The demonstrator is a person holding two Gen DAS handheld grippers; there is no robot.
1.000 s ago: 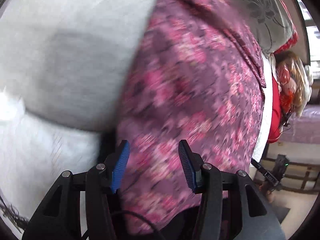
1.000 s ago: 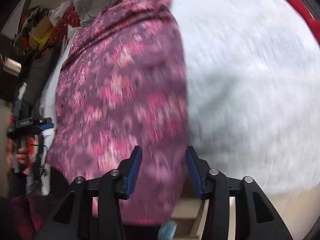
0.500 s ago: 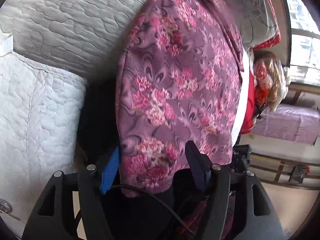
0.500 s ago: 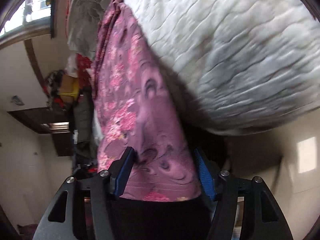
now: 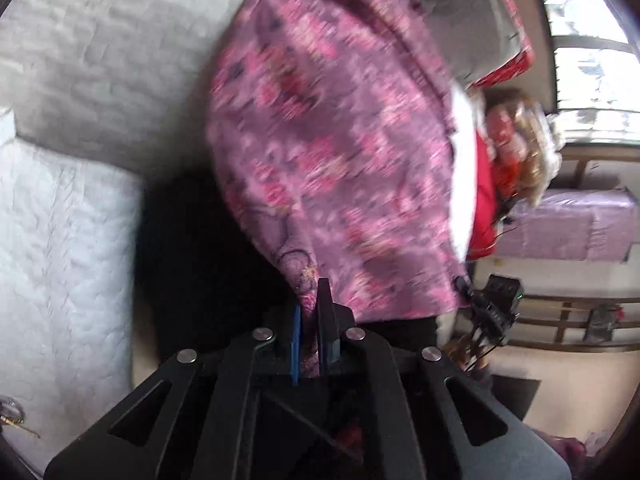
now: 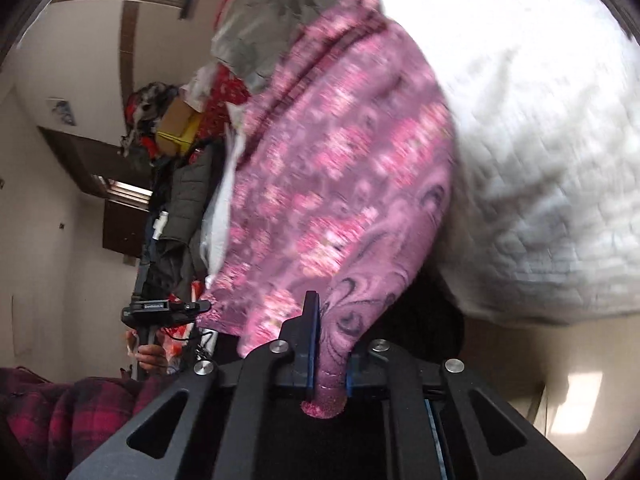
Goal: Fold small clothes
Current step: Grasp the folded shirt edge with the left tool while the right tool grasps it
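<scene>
The left tool [image 5: 308,316] is clenched on one near corner of the purple floral garment [image 5: 340,152], and the right tool [image 6: 326,344] is clenched on the other near corner, where a bunched roll of cloth sticks out between its pads. From both tools the garment stretches away forward, its long axis running from the gripped hem to the far edge, which rests on the white quilted bed [image 6: 540,140]. The near part hangs over the dark gap at the bed's edge. Both tools seem about equally near to the cloth, one at each side of the hem, so I judge that the coming fold needs them to travel together toward the far edge, along this axis.

The left wrist view shows the other tool [image 5: 496,312] at the right side of the hem, and a window behind. The right wrist view shows a pile of clothes and boxes [image 6: 176,128] at the far left, and the person's hand [image 6: 150,354] below. Both pictures are blurred, so the far edge of the garment is not clear.
</scene>
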